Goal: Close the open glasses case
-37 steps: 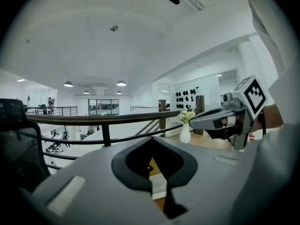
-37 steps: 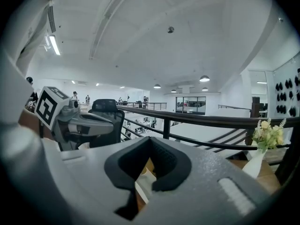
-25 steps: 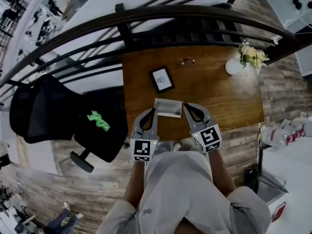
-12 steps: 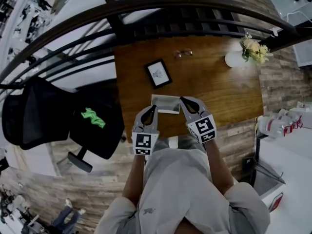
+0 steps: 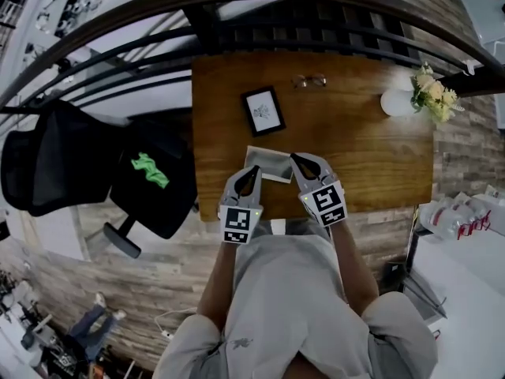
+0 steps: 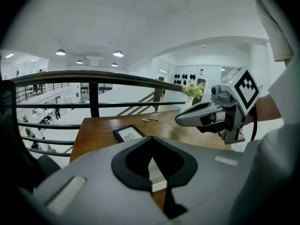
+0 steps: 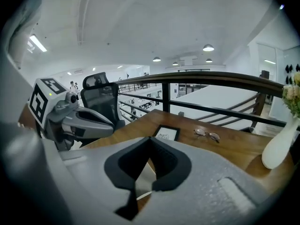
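I count one table [image 5: 379, 156], filling the middle of the head view. On it I make out one case [image 5: 267, 163] near the lower edge, one frame [image 5: 263, 110] above it, one pair of glasses [image 5: 310, 80] at the top, and one vase [image 5: 394, 103] with one bunch of flowers [image 5: 435, 97] at the upper right. Two tools: left tool [image 5: 251, 172] and right tool [image 5: 296, 159]. One chair [image 5: 55, 164] at left, with one green thing [image 5: 150, 170] on it.

We see a tabletop [image 5: 355, 148] of smooth brown wood with a faint sheen. The vase [image 5: 393, 103] looks smooth and white. The left hand-held gripper [image 5: 252, 170] and right hand-held gripper [image 5: 294, 158] are matt grey plastic.
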`<move>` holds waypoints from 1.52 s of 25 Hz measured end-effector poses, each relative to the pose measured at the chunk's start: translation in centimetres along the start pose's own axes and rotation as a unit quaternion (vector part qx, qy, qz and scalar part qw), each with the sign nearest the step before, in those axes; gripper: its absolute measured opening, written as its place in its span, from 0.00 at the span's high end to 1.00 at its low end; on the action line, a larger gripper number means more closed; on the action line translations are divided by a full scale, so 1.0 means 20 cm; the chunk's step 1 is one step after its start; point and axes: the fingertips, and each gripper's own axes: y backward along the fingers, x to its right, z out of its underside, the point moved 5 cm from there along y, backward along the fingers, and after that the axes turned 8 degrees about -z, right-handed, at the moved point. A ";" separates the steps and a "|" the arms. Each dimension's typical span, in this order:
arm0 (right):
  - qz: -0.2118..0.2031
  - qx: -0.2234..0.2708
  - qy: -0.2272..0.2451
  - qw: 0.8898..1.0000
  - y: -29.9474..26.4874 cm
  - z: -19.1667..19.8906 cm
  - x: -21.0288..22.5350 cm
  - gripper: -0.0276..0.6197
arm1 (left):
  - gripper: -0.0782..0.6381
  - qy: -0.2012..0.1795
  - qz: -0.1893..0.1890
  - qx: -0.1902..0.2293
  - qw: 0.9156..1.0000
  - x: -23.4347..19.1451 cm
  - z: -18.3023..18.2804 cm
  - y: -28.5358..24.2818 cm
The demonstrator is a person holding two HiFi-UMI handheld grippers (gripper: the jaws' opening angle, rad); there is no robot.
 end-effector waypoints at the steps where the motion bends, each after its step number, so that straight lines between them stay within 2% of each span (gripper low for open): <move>1: -0.003 0.000 0.002 1.000 -0.01 0.01 0.01 0.95 | 0.86 0.002 -0.003 -0.004 1.000 0.01 0.01 -0.01; 24: -0.076 -0.063 0.018 0.995 -0.23 0.20 0.18 0.95 | 0.86 0.030 -0.015 -0.077 0.996 0.16 0.24 -0.33; 38: -0.099 -0.098 0.020 0.990 -0.34 0.28 0.21 0.95 | 0.86 0.051 -0.016 -0.114 0.992 0.16 0.33 -0.49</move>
